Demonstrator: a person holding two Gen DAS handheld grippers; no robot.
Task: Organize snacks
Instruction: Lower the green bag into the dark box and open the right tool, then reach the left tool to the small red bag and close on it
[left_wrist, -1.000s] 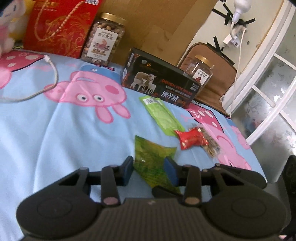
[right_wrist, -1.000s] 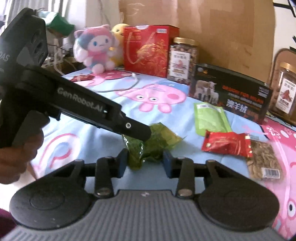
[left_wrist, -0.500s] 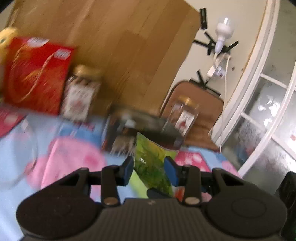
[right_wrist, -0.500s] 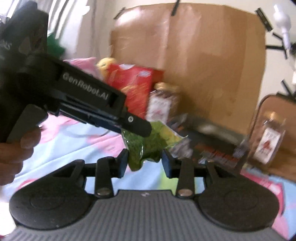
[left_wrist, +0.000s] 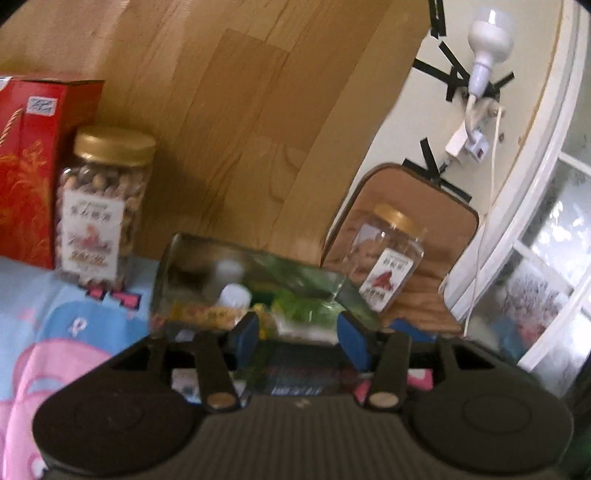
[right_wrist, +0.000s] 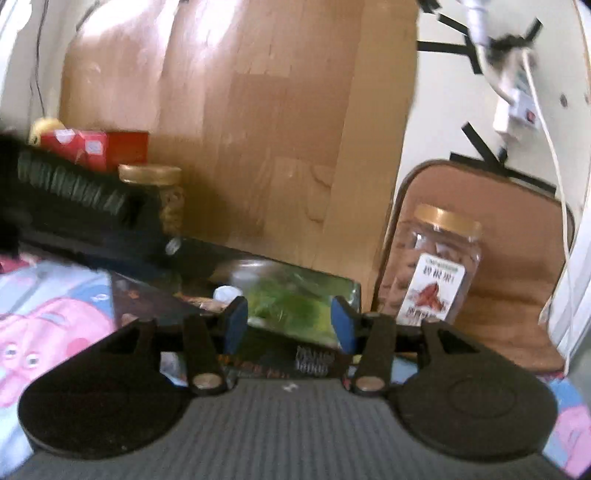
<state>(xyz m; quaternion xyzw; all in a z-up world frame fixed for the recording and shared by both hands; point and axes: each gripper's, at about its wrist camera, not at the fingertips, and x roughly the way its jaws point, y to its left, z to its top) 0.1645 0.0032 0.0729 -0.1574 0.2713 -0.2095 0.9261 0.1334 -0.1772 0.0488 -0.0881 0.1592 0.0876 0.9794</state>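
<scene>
Both tongs, the left tongs (left_wrist: 297, 330) and right tongs (right_wrist: 286, 321), just spread open, drop a green snack packet (right_wrist: 291, 304) over the black box (left_wrist: 207, 273); blur hides whether it lands inside or slips off.

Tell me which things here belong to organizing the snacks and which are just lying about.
Job in hand:
green snack packet
dark box, which it is going into

Lying about:
full nut jar
emptier nut jar
red gift box
cartoon bedsheet
brown cushion
plug-in bulb
</scene>
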